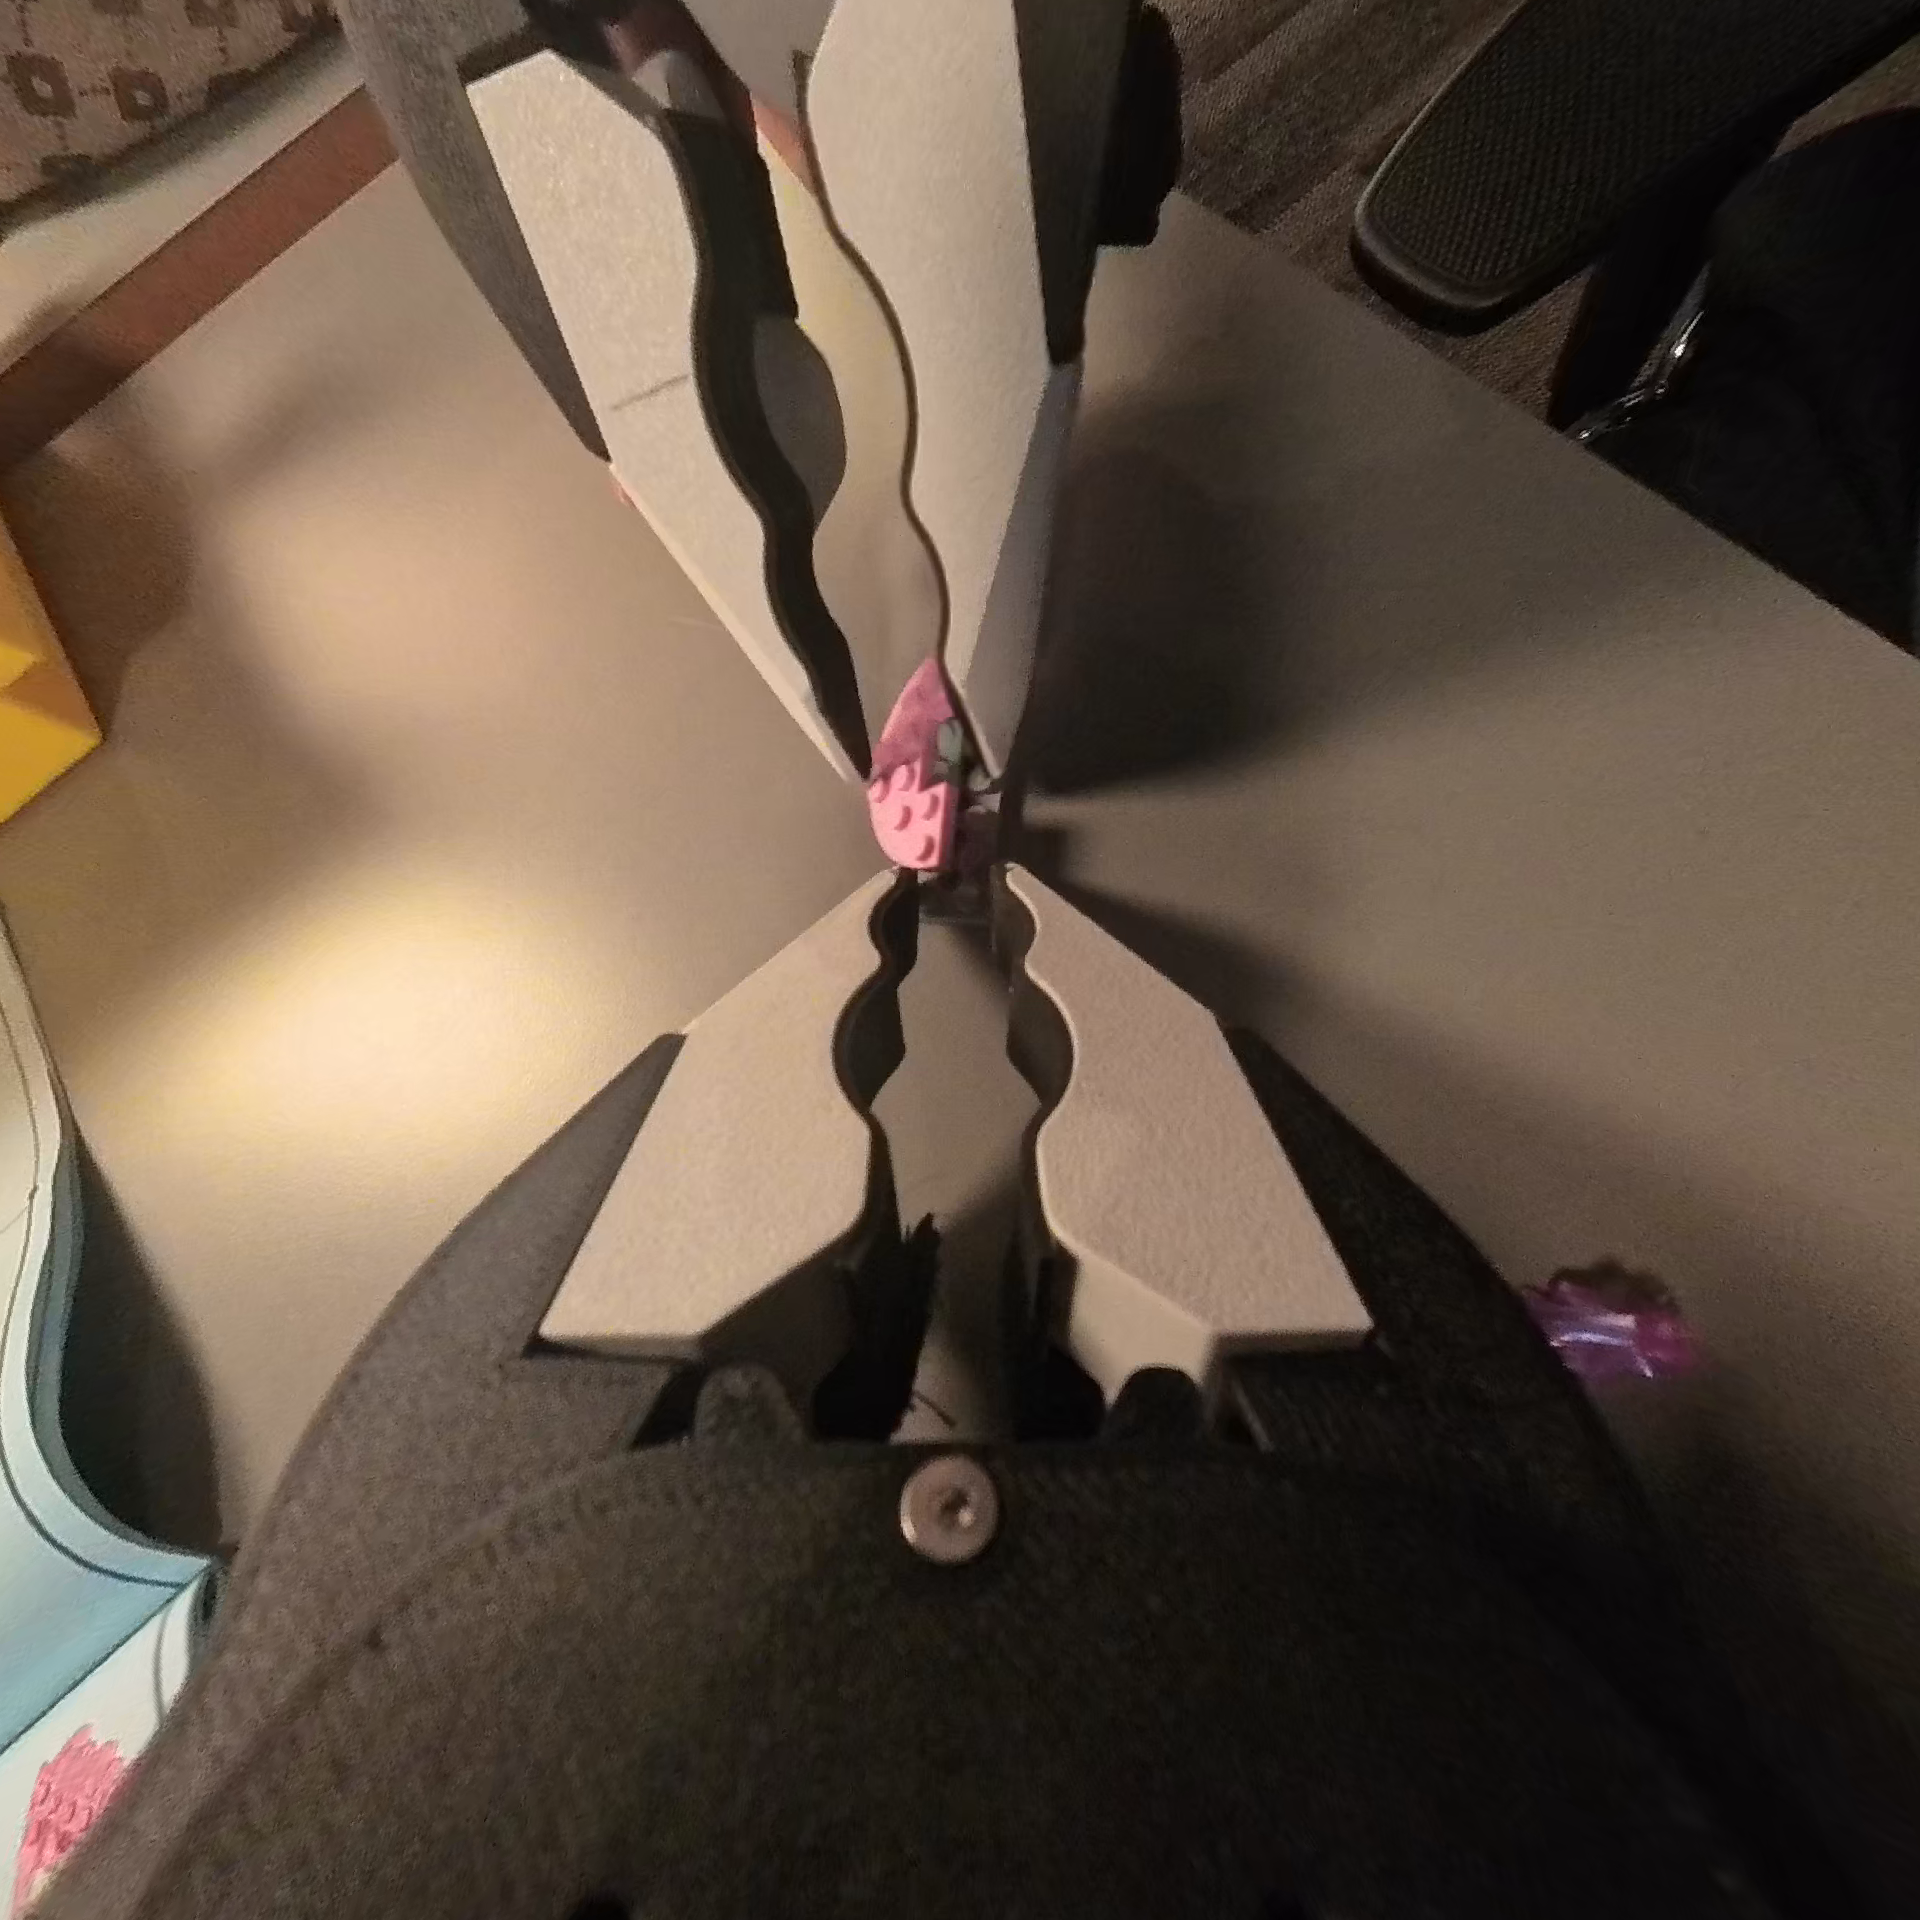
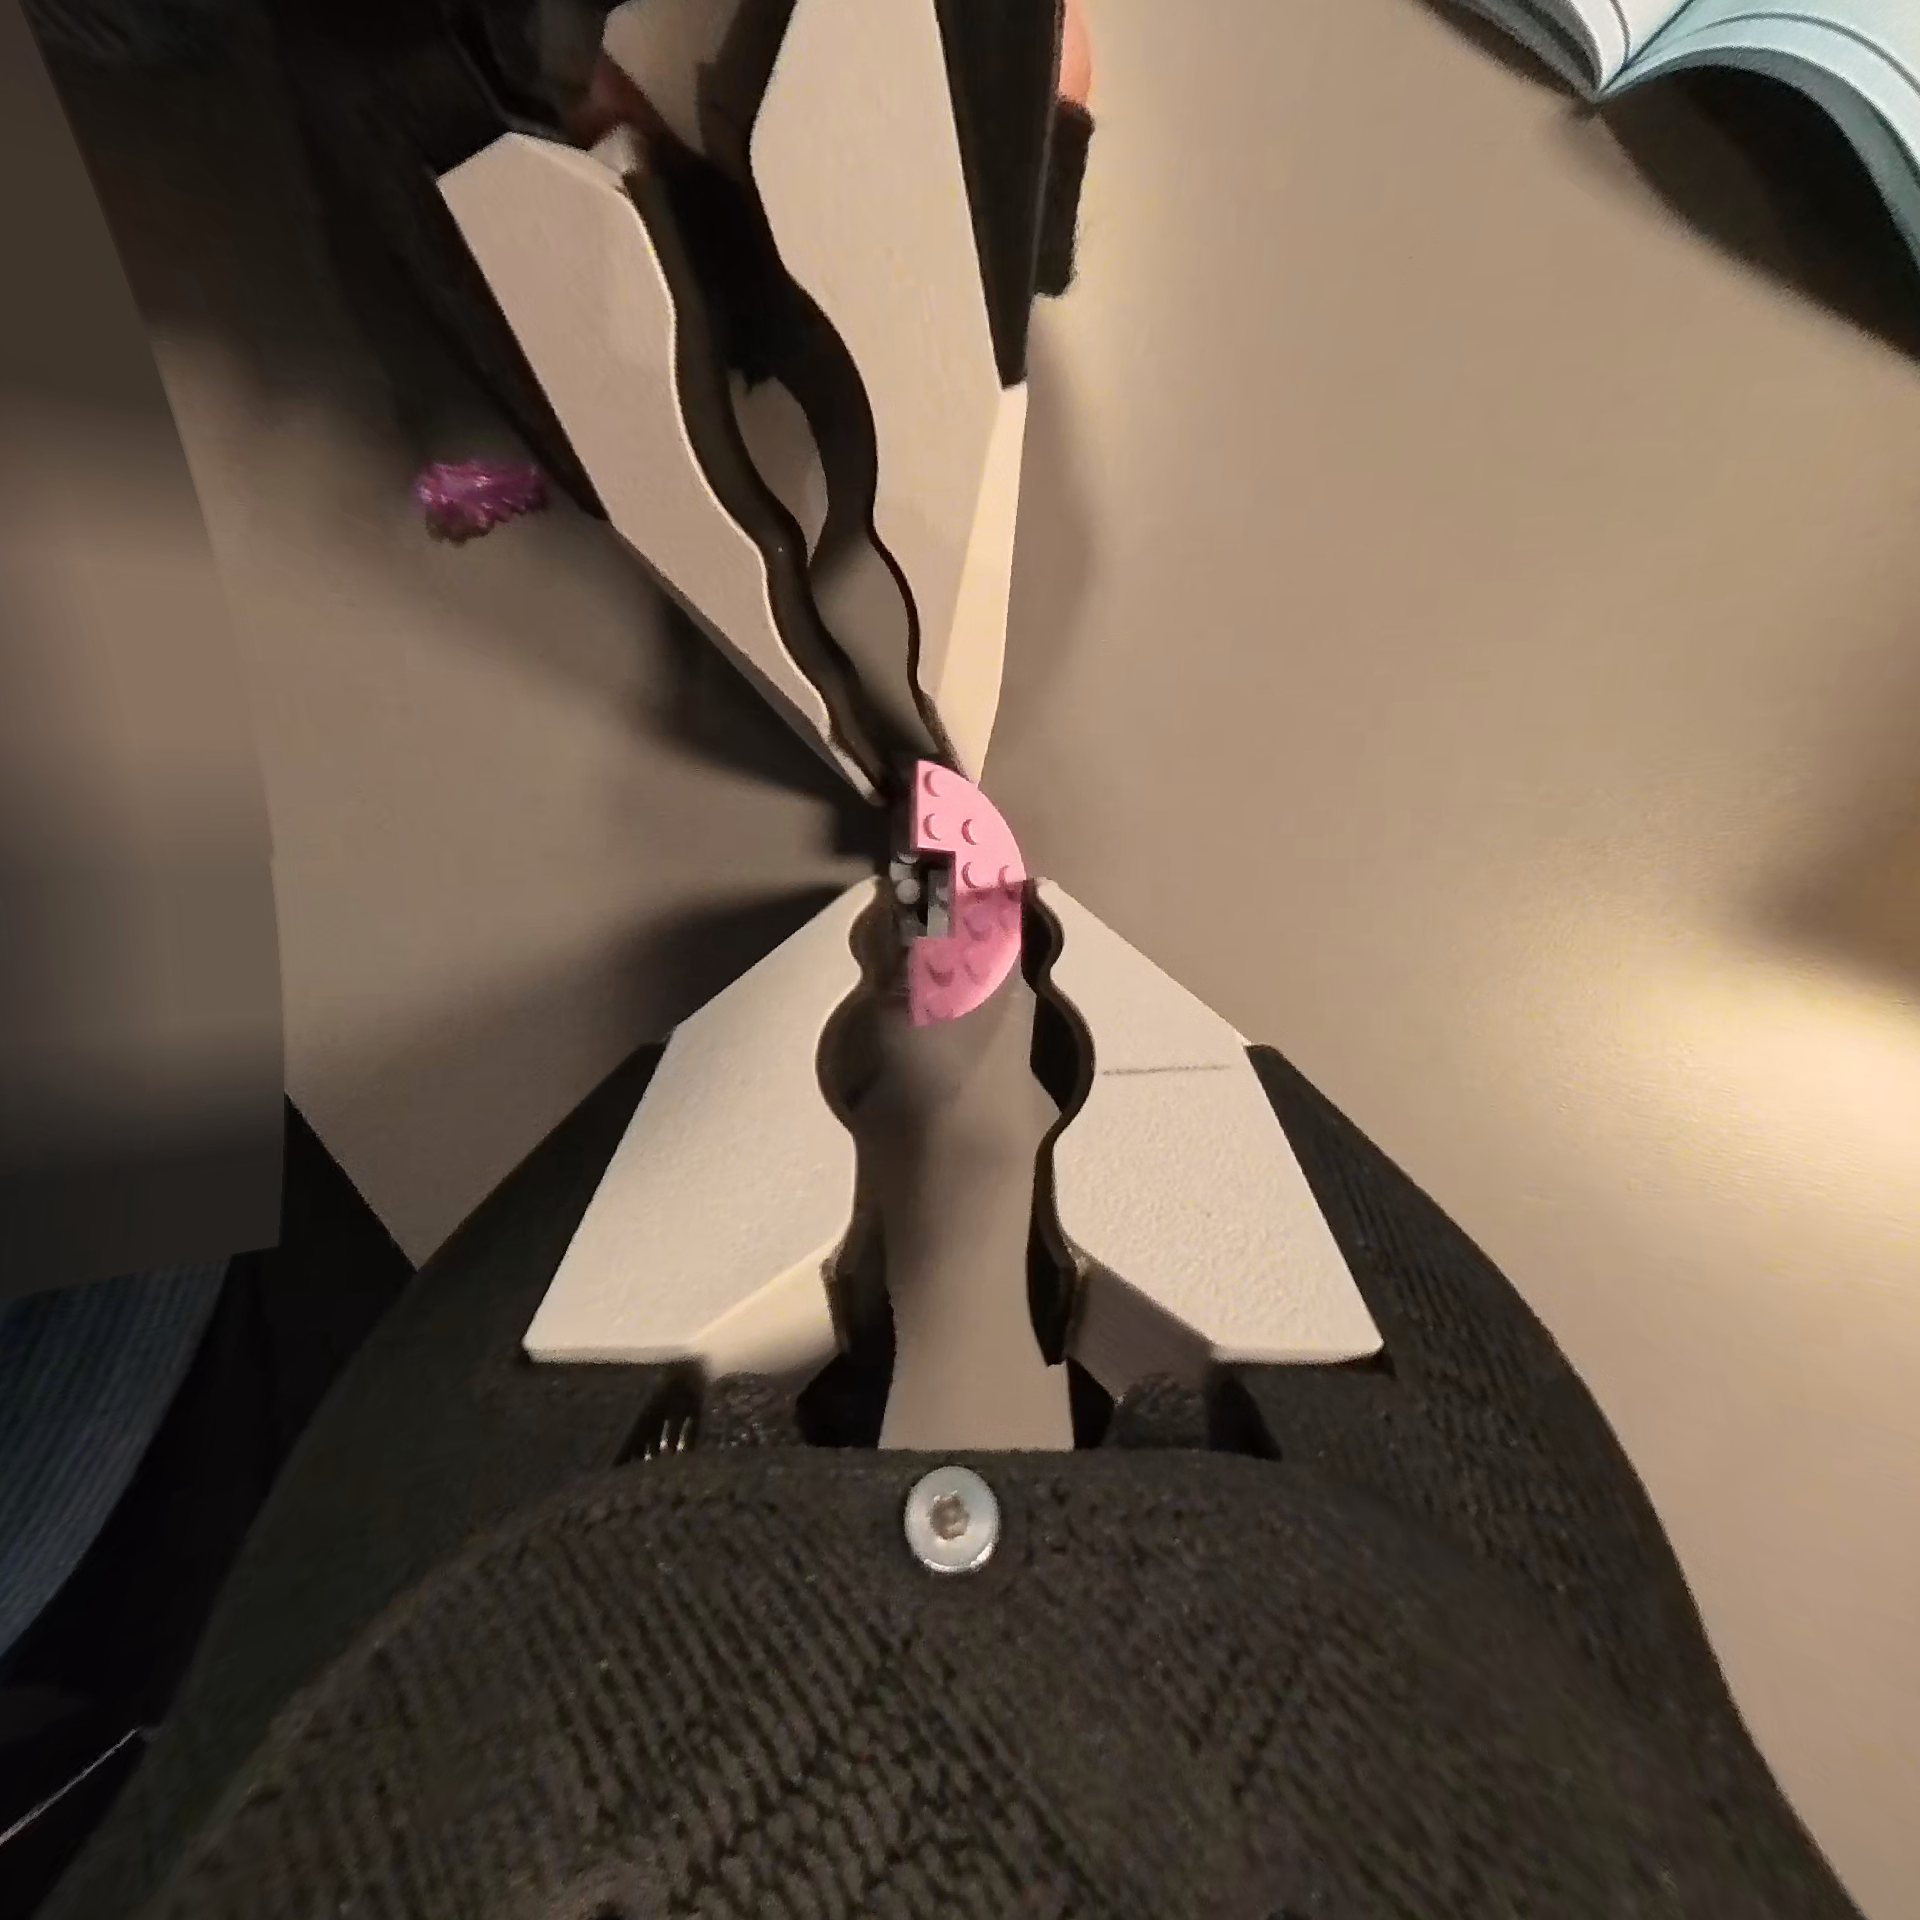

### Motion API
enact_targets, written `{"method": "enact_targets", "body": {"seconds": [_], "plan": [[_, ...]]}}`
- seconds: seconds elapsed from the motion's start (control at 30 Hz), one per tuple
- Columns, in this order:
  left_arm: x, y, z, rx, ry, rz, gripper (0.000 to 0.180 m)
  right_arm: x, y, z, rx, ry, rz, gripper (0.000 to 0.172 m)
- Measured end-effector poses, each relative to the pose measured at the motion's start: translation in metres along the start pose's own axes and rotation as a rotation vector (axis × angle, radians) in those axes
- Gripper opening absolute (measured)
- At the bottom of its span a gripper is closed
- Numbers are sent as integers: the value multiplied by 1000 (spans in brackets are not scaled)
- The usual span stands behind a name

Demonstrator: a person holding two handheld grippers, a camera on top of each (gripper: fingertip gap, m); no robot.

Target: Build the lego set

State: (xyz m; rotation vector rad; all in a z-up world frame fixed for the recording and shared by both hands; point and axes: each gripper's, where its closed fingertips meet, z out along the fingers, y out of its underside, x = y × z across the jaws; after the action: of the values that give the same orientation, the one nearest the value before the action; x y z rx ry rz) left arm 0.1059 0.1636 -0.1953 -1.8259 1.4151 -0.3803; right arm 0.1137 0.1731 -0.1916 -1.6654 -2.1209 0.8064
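Yellow box is seen at the far left, on the grey tabletop. At centre, left gripper is closed narrowly on a small grey piece joined to a pink studded half-round plastic plate. Right gripper is set slightly wider around that plate; contact is apparently at one pad only. Purple crinkled item lies right.

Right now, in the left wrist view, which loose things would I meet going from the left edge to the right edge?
yellow box → pink studded plate, between the two grippers' fingertips → purple translucent piece. The light blue box and the chair armrest overlap these in the order, so they are left out.
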Motion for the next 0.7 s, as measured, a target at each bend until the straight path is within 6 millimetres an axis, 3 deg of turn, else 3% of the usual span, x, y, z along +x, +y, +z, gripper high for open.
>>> {"method": "enact_targets", "body": {"seconds": [0.1, 0.13, 0.53, 0.7], "plan": [[0, 0, 0, 1, -10, 19, 13, 0, 1, 0, 6, 10, -6, 25], [1, -1, 0, 2, -14, 27, 0, -1, 0, 0, 10, 15, -13, 27], [-2, 2, -1, -7, 2, -52, 0, -3, -1, -7, 54, 130, -73, 29], [-2, 3, -1, -5, 11, -66, 0, 7, 7, -15, 53, 168, -6, 9]]}}
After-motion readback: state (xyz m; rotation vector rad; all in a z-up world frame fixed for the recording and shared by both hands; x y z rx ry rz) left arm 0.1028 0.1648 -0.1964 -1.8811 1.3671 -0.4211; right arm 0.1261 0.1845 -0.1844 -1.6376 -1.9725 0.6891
